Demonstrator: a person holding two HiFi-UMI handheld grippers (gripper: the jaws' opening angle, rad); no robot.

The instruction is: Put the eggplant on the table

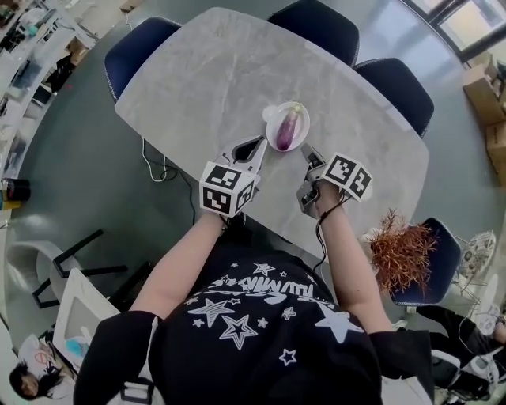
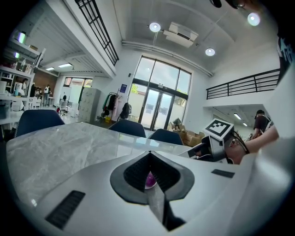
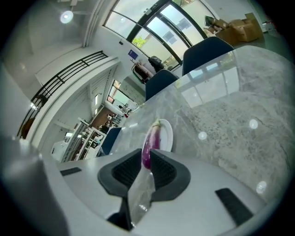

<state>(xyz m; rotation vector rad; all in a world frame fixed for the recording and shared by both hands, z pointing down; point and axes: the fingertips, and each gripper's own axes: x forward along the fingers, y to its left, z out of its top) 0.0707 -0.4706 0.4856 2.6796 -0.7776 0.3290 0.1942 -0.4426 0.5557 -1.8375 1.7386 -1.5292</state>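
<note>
A purple eggplant (image 1: 287, 126) with a green stem lies on a small white plate (image 1: 273, 115) near the front of the grey marble table (image 1: 205, 71). Both grippers hover over the table's front edge, just short of the plate. My left gripper (image 1: 258, 152) sits at the plate's near-left side, jaws shut and empty. My right gripper (image 1: 309, 154) is at its near-right side, also shut on nothing. The right gripper view shows the eggplant (image 3: 152, 136) and plate (image 3: 168, 132) just beyond the closed tips (image 3: 146, 155). A sliver of purple eggplant (image 2: 150, 179) peeks past the left tips (image 2: 149, 156).
Dark blue chairs (image 1: 138, 43) (image 1: 316, 24) (image 1: 399, 87) ring the far side of the table, and another (image 1: 431, 261) stands at the right next to a dried orange plant (image 1: 399, 249). Cardboard boxes (image 1: 486, 87) sit far right. A cable (image 1: 154, 170) lies on the floor at the left.
</note>
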